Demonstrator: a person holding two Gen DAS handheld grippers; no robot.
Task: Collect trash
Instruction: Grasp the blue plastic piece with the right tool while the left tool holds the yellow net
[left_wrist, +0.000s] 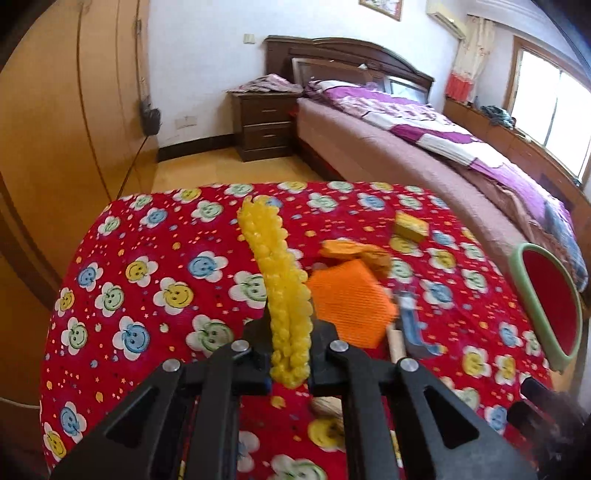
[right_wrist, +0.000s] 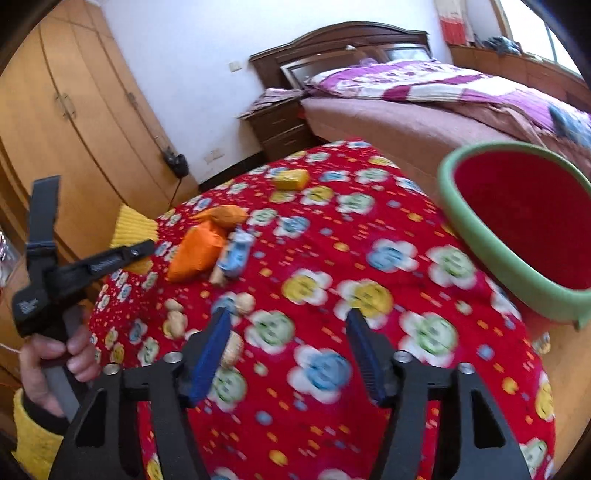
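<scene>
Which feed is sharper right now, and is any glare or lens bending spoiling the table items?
Left wrist view: yellow foam strip crisp in the left gripper, window blown out, bed bowed. Right wrist view: tablecloth and right gripper motion-smeared, basin soft-edged.

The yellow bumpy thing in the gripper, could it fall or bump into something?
Maybe. The left gripper pinches only the near end of the yellow foam net, so the long free end could droop and drag across the orange packet, or slip out. The green-rimmed bin sits at the far right table edge, so a long carry could drop it early. Peanut shells near the open right gripper might get knocked off.
</scene>
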